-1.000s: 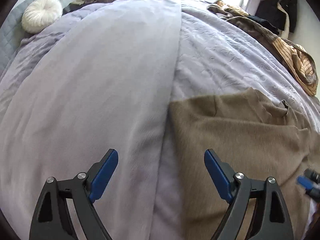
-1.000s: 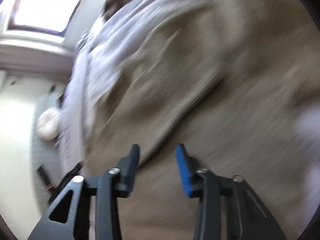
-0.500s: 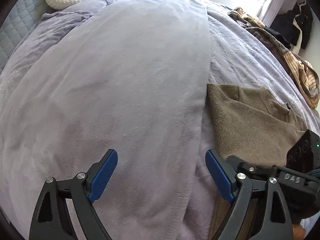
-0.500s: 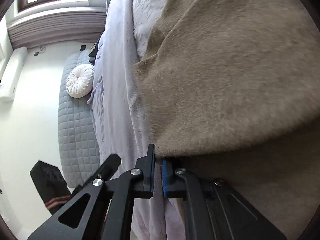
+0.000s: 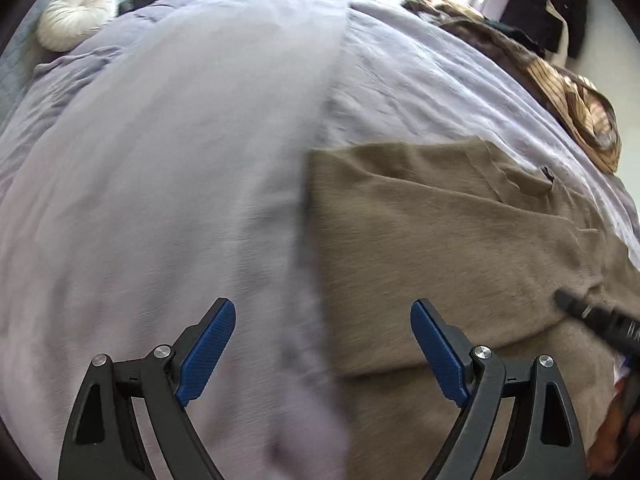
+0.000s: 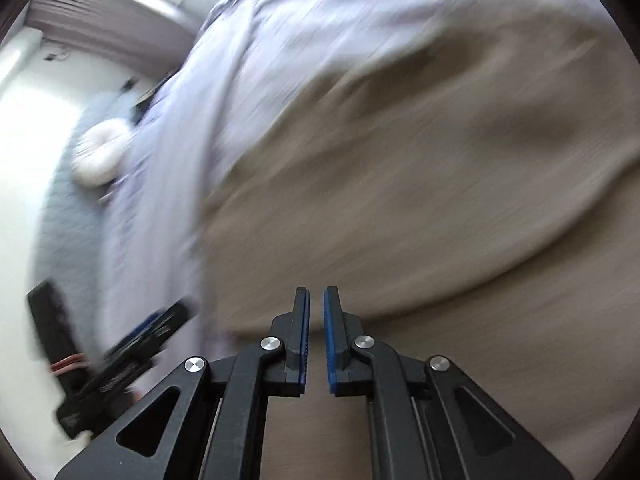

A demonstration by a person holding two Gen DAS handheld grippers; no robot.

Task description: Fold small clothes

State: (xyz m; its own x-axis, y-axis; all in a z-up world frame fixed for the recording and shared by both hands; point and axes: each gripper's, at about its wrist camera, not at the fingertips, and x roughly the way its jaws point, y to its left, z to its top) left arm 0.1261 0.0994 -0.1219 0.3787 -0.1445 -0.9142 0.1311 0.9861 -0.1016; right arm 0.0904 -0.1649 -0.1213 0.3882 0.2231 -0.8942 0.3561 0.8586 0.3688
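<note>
We see a tan knit garment (image 5: pixel 440 248) lying on a bed covered by a lavender duvet (image 5: pixel 180 160). We take the garment as our landmark. It lies partly folded: an upper layer ends in a rounded fold edge near the bottom of the left wrist view, with more tan cloth under it.

Our left tongs (image 5: pixel 322 344) are released, blue pads spread wide and holding nothing. They hover over the garment's left edge, one pad over the duvet, the other over the tan cloth.

Our right tongs (image 6: pixel 316 320) show only a narrow gap between the blue pads, and no cloth between them. They point at the fold edge of the garment, which fills most of the right wrist view; that view is blurred, so we cannot tell whether they touch the cloth. In the left wrist view a dark finger of the right tongs lies over the garment's right side.

Beyond the garment's far right side, a pile of striped brown clothes (image 5: pixel 576 120) lies along the bed edge, well apart from it. Far off to the garment's upper left, a round white cushion (image 5: pixel 76 20) sits at the quilted grey headboard (image 6: pixel 68 240).
</note>
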